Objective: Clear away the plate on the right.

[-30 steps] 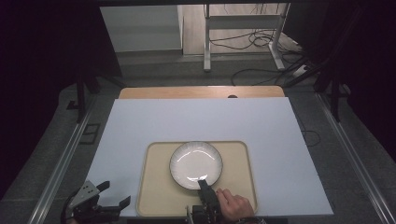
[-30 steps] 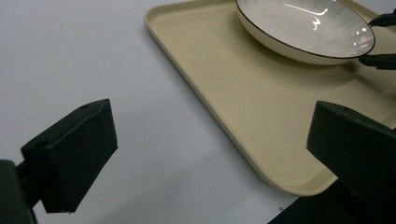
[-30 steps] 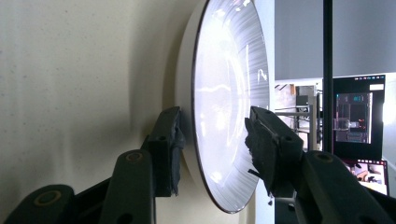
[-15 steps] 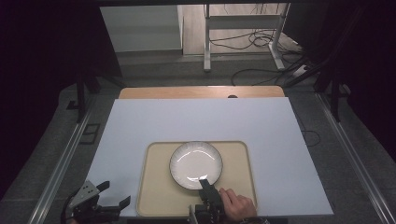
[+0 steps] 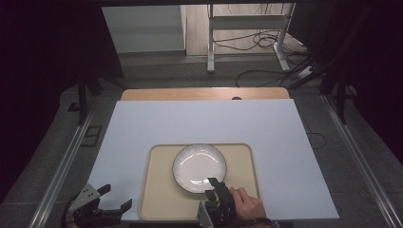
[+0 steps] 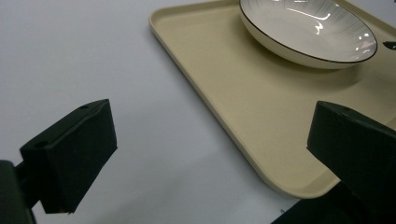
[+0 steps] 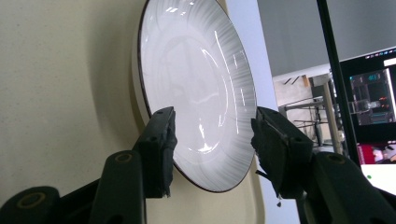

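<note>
The right gripper (image 7: pixel 212 149), jaws spread, straddles the near rim of the ribbed plate (image 5: pixel 199 166) resting on the beige tray (image 5: pixel 157 199); the glossy rim could slip when pinched. The left gripper (image 6: pixel 210 154) hangs spread above the white surface (image 5: pixel 199 118).

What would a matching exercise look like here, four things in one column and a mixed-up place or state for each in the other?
Things:
1. round white ribbed plate with dark rim
2. beige rectangular tray
3. left gripper
4. right gripper

Places or states:
A. open, beside the tray's near left corner
B. lies on the white table sheet
C. jaws astride the plate's near rim
D. sits on the tray

Pairs: 1-D, 2-B, 3-A, 4-C
</note>
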### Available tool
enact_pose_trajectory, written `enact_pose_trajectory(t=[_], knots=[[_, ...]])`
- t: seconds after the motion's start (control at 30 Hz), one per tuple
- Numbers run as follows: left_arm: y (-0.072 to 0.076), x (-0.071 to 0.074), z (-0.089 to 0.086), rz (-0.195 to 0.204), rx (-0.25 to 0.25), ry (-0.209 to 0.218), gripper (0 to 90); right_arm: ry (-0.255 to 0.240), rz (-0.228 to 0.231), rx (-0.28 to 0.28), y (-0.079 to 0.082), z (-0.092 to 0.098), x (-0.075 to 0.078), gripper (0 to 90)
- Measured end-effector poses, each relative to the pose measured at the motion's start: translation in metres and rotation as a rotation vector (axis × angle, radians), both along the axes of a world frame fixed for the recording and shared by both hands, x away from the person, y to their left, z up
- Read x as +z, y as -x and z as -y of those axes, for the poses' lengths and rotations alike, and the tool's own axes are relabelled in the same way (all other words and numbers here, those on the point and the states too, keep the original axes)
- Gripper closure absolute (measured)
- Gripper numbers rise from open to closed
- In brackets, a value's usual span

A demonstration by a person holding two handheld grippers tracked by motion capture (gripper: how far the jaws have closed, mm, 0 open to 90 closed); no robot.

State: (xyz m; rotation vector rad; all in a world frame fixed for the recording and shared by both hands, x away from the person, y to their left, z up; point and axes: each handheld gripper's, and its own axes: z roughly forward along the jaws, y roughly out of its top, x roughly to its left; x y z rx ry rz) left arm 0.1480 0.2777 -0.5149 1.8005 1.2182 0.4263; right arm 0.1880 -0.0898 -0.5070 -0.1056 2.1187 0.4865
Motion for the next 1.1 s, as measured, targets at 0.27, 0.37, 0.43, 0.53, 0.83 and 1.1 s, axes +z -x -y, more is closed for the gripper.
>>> enact_pose_trajectory(t=[0.27, 0.37, 0.43, 0.53, 0.83, 1.1], knots=[[0.002, 0.001, 0.001, 0.013, 0.016, -0.007, 0.2, -0.062, -0.038, -0.021, -0.005, 0.007, 0.006, 45.0], [0.003, 0.001, 0.001, 0.016, 0.023, -0.017, 0.2, -0.089, -0.043, -0.026, -0.007, 0.01, 0.008, 43.7], [0.004, 0.001, 0.002, 0.021, 0.03, -0.018, 0.0, -0.093, -0.061, -0.031, -0.008, 0.012, 0.009, 43.2], [0.005, 0.002, 0.002, 0.025, 0.042, -0.021, 0.0, -0.107, -0.073, -0.04, -0.01, 0.015, 0.011, 42.5], [0.005, 0.002, 0.002, 0.027, 0.038, -0.024, 0.0, -0.171, -0.139, -0.066, -0.015, 0.025, 0.015, 39.7], [0.004, 0.002, 0.002, 0.023, 0.029, -0.025, 0.0, -0.209, -0.192, -0.08, -0.021, 0.035, 0.018, 37.9]])
